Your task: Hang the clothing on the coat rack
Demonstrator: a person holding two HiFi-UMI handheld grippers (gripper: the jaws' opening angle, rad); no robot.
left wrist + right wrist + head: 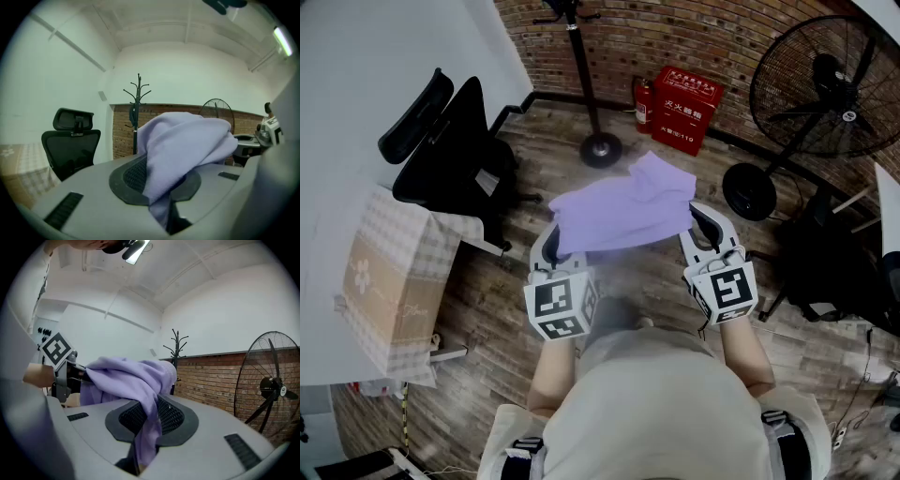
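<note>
The left gripper (551,246) is pinching one edge of the purple garment (623,214), its jaws closed tight on the cloth, which is bunching up over them. The right gripper (705,228) is clamping the opposite edge, its jaws likewise pressed together on a fold of fabric. The garment is hanging stretched between the two grippers, above the wooden floor (675,291). The coat rack (584,75) is standing ahead of it at the floor's far edge by the brick wall (712,37), between an office chair (450,150) and a red box (684,108).
</note>
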